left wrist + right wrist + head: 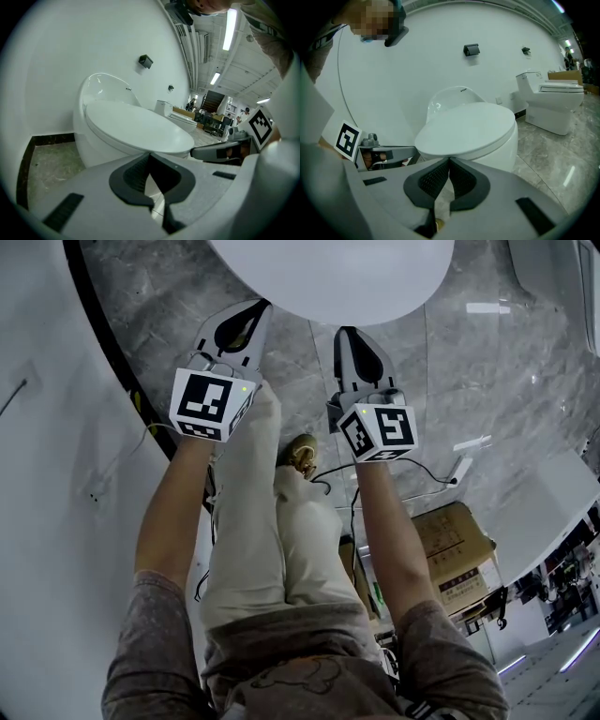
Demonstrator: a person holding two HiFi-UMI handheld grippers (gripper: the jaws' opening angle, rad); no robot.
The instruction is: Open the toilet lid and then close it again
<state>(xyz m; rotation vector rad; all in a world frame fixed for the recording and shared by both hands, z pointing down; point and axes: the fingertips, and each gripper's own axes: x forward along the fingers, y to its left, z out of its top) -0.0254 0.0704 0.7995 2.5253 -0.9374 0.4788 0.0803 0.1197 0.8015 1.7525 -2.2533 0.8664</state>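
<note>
1. The toilet lid lies flat and closed on the bowl, its rounded front edge just ahead of both grippers' tips.
2. The left gripper and right gripper sit side by side near that edge, each with jaws pressed together on nothing.
3. The lid's long axis runs level from the wall towards the grippers.
4. It is oval, smooth, glossy white.

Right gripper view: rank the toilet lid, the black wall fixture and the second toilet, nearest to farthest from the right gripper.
1. Toilet lid: closed, just ahead of the shut jaws.
2. Black wall fixture: on the wall behind, above it.
3. Second toilet: far right, further along the wall.
</note>
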